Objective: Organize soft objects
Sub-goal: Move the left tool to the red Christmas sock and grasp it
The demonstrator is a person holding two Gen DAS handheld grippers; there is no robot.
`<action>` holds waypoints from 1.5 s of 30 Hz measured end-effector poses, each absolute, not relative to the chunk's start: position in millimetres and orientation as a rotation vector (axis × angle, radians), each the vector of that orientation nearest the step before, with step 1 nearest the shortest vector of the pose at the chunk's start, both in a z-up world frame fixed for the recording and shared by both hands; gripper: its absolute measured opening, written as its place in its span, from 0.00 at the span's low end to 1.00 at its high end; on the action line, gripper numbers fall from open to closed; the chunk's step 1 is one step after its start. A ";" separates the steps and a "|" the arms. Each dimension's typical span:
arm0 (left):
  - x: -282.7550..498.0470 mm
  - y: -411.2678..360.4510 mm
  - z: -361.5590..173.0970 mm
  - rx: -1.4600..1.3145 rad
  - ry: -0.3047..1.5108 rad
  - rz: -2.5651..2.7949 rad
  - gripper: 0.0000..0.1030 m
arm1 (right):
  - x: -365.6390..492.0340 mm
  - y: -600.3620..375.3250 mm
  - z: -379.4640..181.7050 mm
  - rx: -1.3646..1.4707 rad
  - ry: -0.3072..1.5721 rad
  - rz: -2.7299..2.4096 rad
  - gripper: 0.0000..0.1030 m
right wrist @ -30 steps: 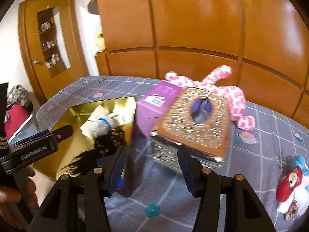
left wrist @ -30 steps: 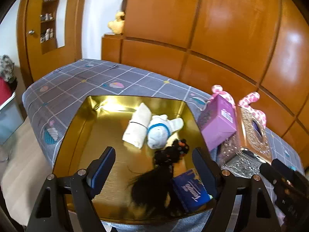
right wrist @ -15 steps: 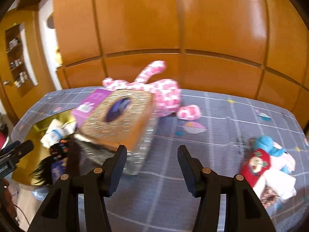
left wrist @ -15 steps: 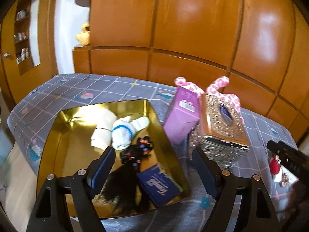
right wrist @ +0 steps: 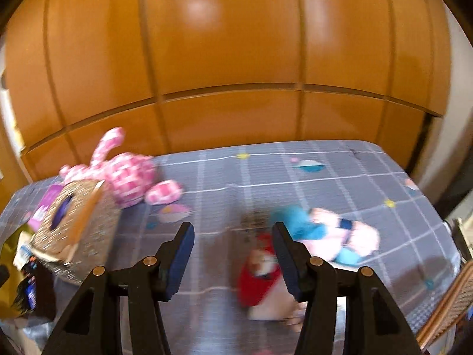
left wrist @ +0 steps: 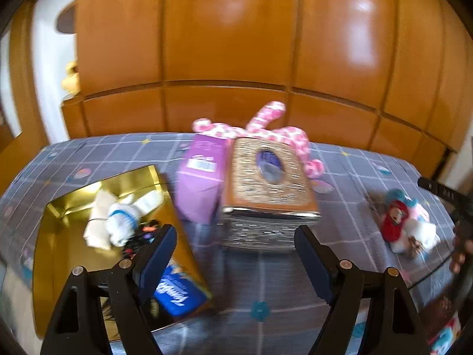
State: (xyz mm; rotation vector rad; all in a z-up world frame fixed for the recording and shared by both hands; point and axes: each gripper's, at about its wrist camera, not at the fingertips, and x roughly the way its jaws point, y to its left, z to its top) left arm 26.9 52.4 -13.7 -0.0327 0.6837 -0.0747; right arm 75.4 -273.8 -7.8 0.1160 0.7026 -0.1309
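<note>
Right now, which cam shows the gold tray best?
Left wrist: the shiny gold rectangular tray shows nearly whole, with its contents, partly behind the left gripper. Right wrist catches only a gold sliver at the left edge.

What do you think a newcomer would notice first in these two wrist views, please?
Probably the shiny gold tray on the left of the bed, holding a white plush toy and a blue tissue pack. Next, the glittery tissue box mid-bed, with a pink-and-white plush behind it. In the right wrist view, a red-and-white soft toy lies on the grey checked bedsheet just beyond the open right tongs.
</note>
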 end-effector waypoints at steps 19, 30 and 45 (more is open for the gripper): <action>56.4 -60.6 -27.5 0.115 0.749 -0.408 0.79 | 50.7 -430.4 -34.6 0.582 0.672 -0.393 0.56; 99.4 -164.7 -64.8 0.141 0.877 -0.671 0.79 | 44.4 -427.0 -29.7 0.591 0.628 -0.359 0.56; 157.7 -270.0 -110.1 0.184 1.007 -0.785 0.60 | 43.3 -438.8 -35.6 0.677 0.623 -0.318 0.56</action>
